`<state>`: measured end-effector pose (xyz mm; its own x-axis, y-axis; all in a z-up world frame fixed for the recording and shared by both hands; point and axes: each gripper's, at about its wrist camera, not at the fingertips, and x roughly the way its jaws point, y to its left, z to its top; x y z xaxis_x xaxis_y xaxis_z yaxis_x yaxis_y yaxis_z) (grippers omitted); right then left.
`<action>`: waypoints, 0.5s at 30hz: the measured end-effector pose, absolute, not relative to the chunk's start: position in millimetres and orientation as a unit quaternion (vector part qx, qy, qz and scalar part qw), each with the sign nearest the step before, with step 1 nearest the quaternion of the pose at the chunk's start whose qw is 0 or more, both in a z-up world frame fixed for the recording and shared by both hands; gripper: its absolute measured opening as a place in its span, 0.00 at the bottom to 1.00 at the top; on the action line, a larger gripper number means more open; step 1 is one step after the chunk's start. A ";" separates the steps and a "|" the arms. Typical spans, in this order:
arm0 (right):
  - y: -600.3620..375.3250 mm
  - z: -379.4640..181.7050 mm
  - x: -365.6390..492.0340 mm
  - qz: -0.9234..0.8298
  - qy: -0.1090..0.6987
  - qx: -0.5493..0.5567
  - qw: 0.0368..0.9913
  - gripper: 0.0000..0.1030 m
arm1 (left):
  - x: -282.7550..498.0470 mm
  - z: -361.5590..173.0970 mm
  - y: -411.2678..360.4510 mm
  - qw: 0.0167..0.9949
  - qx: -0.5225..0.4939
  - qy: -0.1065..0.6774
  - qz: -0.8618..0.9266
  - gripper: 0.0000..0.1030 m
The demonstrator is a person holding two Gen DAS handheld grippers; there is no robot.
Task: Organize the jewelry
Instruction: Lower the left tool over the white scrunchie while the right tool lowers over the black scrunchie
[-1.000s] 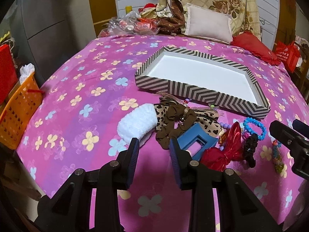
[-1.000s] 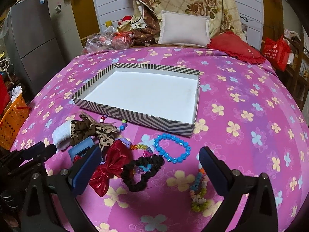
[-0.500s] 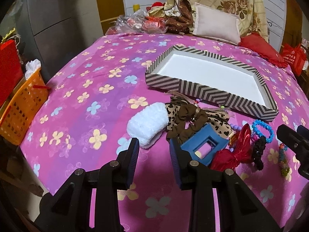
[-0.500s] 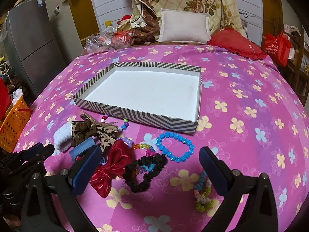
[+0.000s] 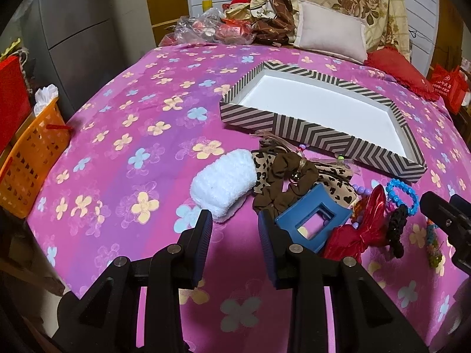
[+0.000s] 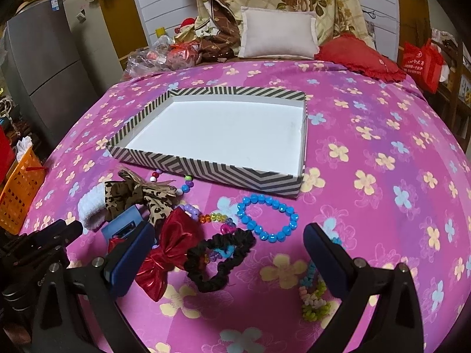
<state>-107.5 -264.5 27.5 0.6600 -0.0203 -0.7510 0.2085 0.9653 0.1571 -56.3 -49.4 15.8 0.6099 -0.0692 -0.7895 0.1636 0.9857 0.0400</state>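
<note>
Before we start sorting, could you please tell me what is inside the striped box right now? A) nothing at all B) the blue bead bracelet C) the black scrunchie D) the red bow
A: the striped box shows only its bare white floor, while the bracelet, bow and scrunchie lie on the bedspread in front of it.

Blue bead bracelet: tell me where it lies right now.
In the right wrist view the blue bead bracelet lies on the bedspread just in front of the striped box, beyond the black scrunchie.
</note>
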 end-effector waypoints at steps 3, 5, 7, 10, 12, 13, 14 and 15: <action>-264.4 26.9 -106.7 -0.064 0.408 0.114 0.904 1.00 | -55.6 15.5 -50.0 0.895 0.053 0.438 -0.067 0.25; -264.6 26.5 -105.8 -0.066 0.408 0.111 0.904 1.00 | -55.1 15.1 -50.5 0.894 0.053 0.440 -0.068 0.25; -264.8 26.5 -105.2 -0.067 0.409 0.110 0.904 1.00 | -54.5 13.6 -51.0 0.892 0.051 0.443 -0.070 0.25; -265.2 25.8 -104.8 -0.067 0.410 0.110 0.903 1.00 | -53.5 12.1 -50.4 0.892 0.050 0.445 -0.070 0.25; -264.8 24.7 -104.5 -0.066 0.411 0.110 0.902 1.00 | -53.0 11.5 -49.6 0.891 0.050 0.446 -0.069 0.25; -265.2 24.0 -104.1 -0.067 0.412 0.110 0.902 1.00 | -52.5 10.6 -48.5 0.890 0.049 0.447 -0.069 0.25; -265.5 23.1 -103.8 -0.066 0.413 0.110 0.901 1.00 | -51.7 10.3 -46.9 0.890 0.047 0.449 -0.069 0.25; -265.4 22.4 -103.7 -0.066 0.414 0.110 0.901 1.00 | -51.0 10.0 -45.4 0.889 0.045 0.450 -0.069 0.25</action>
<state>-103.7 -265.4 22.4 0.6480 -0.0275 -0.7611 0.2102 0.9670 0.1440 -51.0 -45.4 10.0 0.5862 -0.0821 -0.8060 0.1633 0.9864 0.0183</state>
